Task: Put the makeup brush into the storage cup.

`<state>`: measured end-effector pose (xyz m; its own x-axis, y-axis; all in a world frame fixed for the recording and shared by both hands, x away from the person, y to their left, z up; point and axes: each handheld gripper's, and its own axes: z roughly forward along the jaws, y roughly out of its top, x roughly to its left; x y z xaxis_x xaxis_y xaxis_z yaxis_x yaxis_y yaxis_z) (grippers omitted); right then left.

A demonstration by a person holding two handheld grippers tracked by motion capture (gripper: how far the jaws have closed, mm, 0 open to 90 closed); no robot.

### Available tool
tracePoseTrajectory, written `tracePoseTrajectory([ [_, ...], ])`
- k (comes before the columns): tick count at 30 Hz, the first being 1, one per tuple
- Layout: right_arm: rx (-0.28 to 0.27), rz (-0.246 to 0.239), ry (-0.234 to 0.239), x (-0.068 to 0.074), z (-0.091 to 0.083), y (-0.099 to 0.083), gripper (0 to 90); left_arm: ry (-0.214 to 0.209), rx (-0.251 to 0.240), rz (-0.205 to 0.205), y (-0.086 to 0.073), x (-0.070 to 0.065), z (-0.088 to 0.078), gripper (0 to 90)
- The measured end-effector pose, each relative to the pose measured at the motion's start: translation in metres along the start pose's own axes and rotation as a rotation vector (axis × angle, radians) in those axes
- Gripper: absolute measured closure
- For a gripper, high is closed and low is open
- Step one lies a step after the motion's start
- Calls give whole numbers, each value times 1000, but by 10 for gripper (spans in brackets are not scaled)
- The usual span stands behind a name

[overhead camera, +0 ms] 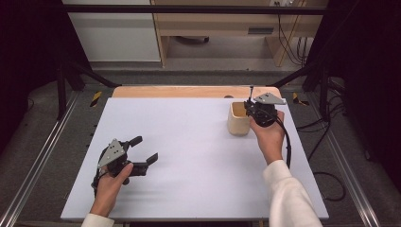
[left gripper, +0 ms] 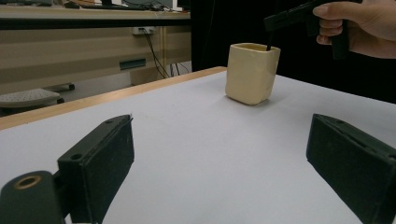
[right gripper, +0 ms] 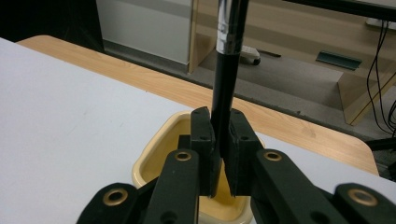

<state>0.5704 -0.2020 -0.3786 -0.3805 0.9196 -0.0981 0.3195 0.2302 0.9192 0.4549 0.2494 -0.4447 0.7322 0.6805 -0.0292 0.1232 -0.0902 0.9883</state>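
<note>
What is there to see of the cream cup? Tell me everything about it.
The cream cup is a small, squarish container with rounded corners and a smooth, glossy look, perhaps ceramic or plastic. It stands upright and open-topped on the white table, toward its far right, near the wooden edge. The right gripper hangs over its mouth, shut on a thin black pen held upright, whose lower end dips into the cup. Nothing else touches it.

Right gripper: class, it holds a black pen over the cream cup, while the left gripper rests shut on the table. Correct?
Not quite. The left gripper is open, its jaws spread wide in the left gripper view. The right gripper does hold the black pen over the cream cup.
</note>
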Motion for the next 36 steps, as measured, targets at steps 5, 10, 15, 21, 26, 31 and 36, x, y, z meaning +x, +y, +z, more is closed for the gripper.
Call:
tracePoseTrajectory([
  [5, 7, -4, 5, 1, 1, -2, 834, 2, 0, -3, 0, 0, 0, 69],
  [10, 25, -1, 34, 3, 3, -4, 743, 4, -1, -3, 0, 1, 0, 67],
  [15, 39, -2, 34, 4, 1, -5, 514, 7, -3, -7, 0, 1, 0, 62],
  [21, 28, -4, 24, 1, -7, -6, 398, 8, -2, -6, 0, 1, 0, 61],
  [26, 14, -3, 25, -1, -12, -4, 375, 7, 0, -5, 0, 0, 0, 61],
  [31, -1, -5, 27, 0, -15, -3, 362, 7, 0, -4, 0, 0, 0, 61],
  [36, -3, -3, 19, 2, -16, -2, 320, 7, 1, -4, 0, 0, 0, 61],
])
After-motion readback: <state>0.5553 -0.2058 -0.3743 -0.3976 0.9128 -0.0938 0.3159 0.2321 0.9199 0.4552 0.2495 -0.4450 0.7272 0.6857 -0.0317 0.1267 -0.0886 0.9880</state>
